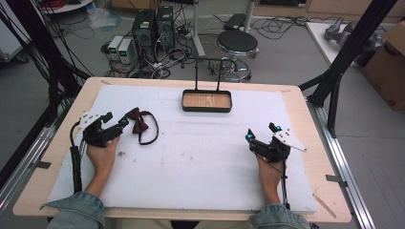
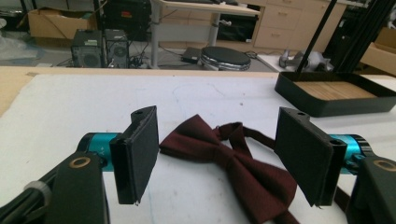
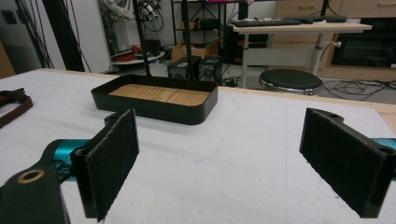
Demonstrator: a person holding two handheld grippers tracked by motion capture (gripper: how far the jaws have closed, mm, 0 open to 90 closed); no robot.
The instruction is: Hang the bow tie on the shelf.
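A dark red bow tie [image 1: 140, 121] with its black strap looped beside it lies on the white mat at the left. My left gripper [image 1: 120, 125] is open right at the bow tie, whose knot and wings [image 2: 229, 156] lie on the mat between and just beyond the wide-spread jaws. My right gripper [image 1: 260, 135] rests open on the mat at the right, nothing between its jaws. A black tray with a wooden bottom [image 1: 207, 101] sits at the far middle of the mat, seen ahead of the right gripper [image 3: 156, 99].
The white mat [image 1: 191, 157] covers most of the wooden table. A thin black stand [image 1: 207, 71] rises behind the tray. Beyond the table stand a stool [image 1: 237, 44], computers and cables. A black frame post [image 1: 334, 90] stands at the right.
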